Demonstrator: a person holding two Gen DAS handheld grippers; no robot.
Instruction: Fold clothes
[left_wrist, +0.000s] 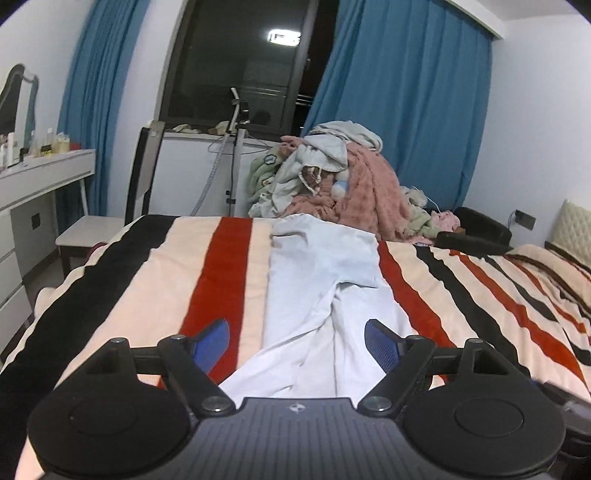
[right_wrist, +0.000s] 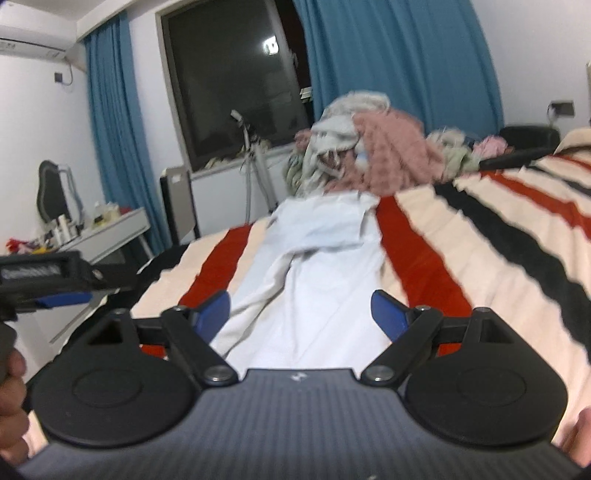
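Note:
A long white garment lies stretched along the striped bed cover, running from under my left gripper toward the far bed edge. My left gripper is open above its near end, blue pads either side of the cloth. In the right wrist view the same white garment runs away from my right gripper, which is open just above its near end. The left gripper shows at the left edge there.
A heap of pink, grey and green clothes sits at the bed's far edge. A white dresser and chair stand left. Blue curtains frame a dark window. A black bag lies at the right.

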